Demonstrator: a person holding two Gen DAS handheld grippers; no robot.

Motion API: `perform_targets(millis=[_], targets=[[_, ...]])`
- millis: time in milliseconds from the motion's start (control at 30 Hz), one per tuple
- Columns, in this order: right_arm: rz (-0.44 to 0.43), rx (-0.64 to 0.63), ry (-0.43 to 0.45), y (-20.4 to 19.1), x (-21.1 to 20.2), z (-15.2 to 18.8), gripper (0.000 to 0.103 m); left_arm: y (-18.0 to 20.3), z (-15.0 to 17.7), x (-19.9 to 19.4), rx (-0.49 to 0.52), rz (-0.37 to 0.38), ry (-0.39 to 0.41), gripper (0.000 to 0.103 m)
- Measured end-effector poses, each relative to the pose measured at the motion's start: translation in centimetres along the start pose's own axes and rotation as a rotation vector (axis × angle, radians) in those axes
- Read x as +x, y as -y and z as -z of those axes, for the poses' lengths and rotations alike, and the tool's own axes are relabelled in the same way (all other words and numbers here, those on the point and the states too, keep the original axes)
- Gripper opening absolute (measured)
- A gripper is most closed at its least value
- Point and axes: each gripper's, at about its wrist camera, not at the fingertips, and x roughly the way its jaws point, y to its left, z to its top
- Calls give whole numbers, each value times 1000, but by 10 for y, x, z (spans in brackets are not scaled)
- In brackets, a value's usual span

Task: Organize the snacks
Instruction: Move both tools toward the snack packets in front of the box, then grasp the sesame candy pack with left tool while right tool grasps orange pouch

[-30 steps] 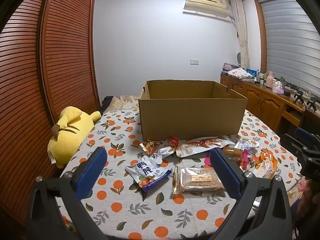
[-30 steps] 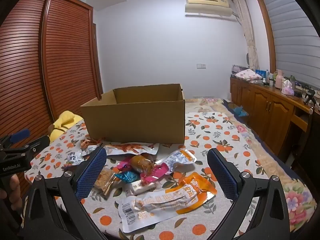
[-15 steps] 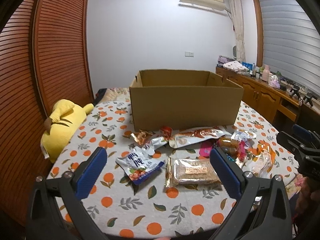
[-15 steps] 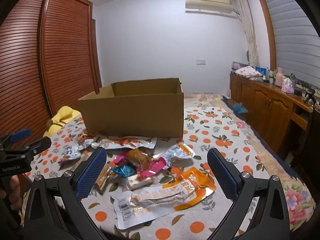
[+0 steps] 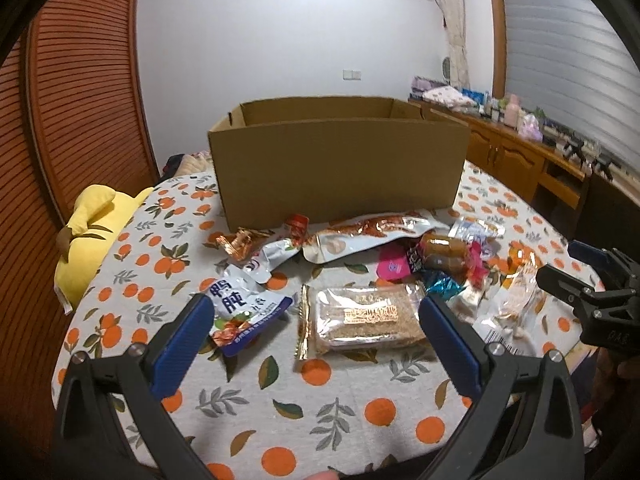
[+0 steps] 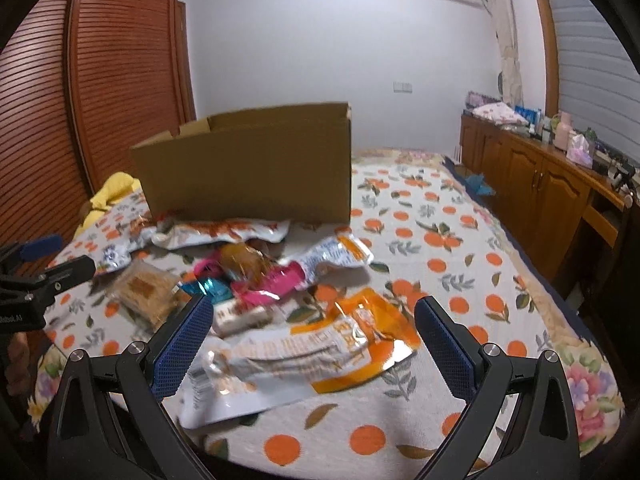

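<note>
A yellow plush toy (image 5: 94,240) is being seen at the far left edge of a surface covered by a white cloth printed with oranges and leaves (image 5: 280,412). An open brown cardboard box (image 5: 340,164) is being shown standing upright at the back of the cloth, and loose snack packets are being seen scattered just in front of it.

In the left wrist view, the left gripper (image 5: 316,340) is being held above the near part of the cloth with its blue-padded jaws spread wide and nothing between them. A white and blue pouch with large blue characters (image 5: 244,308) is lying beside the left finger, and a clear-wrapped brown sesame bar (image 5: 368,318) is lying between the two fingers' line of sight. A long silver and orange pouch (image 5: 372,232) is resting against the foot of the box.

In the right wrist view, the right gripper (image 6: 312,342) is likewise being held with its jaws wide apart and empty. A white and orange flat pouch (image 6: 304,360) is lying directly under it, with pink wrappers (image 6: 272,282) and a teal foil sweet (image 6: 208,286) nearby behind it. A wooden sideboard (image 6: 540,188) is being seen along the right wall.
</note>
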Motion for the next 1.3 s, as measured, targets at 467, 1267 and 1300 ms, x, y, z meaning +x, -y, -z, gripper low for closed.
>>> perform_targets(millis=[467,1267,1300], targets=[[-63,92,-147,17,26,17,102,4,1,37,-7,61,-128,102],[2,-77,-236,5,58,5,84,11,-6,56,-9,139,-220,101],[-1,-80,-240,7,58,5,84,12,-7,59,-7,141,-233,101]])
